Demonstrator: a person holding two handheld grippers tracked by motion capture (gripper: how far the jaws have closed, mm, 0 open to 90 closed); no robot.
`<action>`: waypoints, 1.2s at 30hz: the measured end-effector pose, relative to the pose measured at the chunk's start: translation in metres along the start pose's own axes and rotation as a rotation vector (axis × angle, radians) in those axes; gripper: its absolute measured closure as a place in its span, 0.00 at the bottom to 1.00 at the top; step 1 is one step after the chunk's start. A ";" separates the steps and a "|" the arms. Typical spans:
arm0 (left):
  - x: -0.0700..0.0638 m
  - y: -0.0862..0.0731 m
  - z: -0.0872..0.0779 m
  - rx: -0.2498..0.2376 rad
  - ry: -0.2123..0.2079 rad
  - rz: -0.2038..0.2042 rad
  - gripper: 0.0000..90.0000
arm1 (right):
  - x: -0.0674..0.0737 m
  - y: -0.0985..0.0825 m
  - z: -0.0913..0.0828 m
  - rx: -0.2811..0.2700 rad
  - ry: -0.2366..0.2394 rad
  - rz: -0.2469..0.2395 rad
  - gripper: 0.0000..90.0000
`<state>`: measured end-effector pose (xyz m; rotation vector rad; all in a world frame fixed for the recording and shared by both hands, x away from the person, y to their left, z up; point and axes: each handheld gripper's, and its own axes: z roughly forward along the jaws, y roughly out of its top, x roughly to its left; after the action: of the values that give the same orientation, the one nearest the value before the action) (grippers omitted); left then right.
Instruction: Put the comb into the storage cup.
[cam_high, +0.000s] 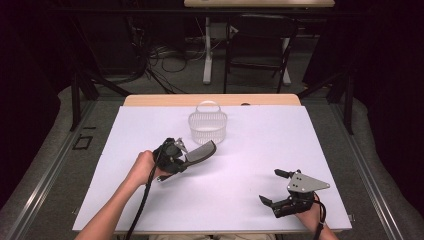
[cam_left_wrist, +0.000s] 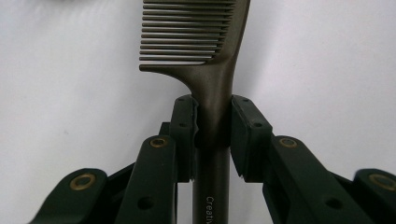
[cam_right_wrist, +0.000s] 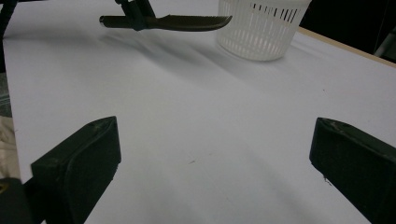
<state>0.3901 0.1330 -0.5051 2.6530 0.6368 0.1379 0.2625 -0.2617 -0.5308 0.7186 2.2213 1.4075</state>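
Left hand-held gripper (cam_left_wrist: 212, 133) clamps comb (cam_left_wrist: 205, 60) marked "Creativ".

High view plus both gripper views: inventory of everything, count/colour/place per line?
comb: 1, dark grey-brown, held by its handle above the sheet, teeth end toward the basket
basket: 1, white slotted plastic with a hoop handle, far middle of the sheet
sheet: 1, white, covering the table
table: 1, light wood edge showing along the far side
chair: 1, black, on the floor behind the table
left gripper: 1, black, shut on the comb handle
right gripper: 1, black with grey plate, near right, jaws wide open with nothing between them
forearms: 2, entering from the bottom edge
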 end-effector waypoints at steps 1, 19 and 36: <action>0.000 -0.001 -0.001 -0.005 0.003 -0.005 0.80 | 0.000 0.000 0.000 0.000 0.000 0.000 0.02; -0.004 -0.016 -0.007 -0.144 0.020 -0.047 0.80 | -0.001 -0.001 0.000 0.003 -0.003 0.007 0.02; -0.005 -0.026 -0.014 -0.206 0.027 -0.071 0.80 | -0.001 -0.001 0.000 0.008 -0.004 0.011 0.02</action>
<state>0.3725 0.1571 -0.5034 2.4312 0.6854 0.2075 0.2634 -0.2623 -0.5317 0.7365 2.2243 1.4024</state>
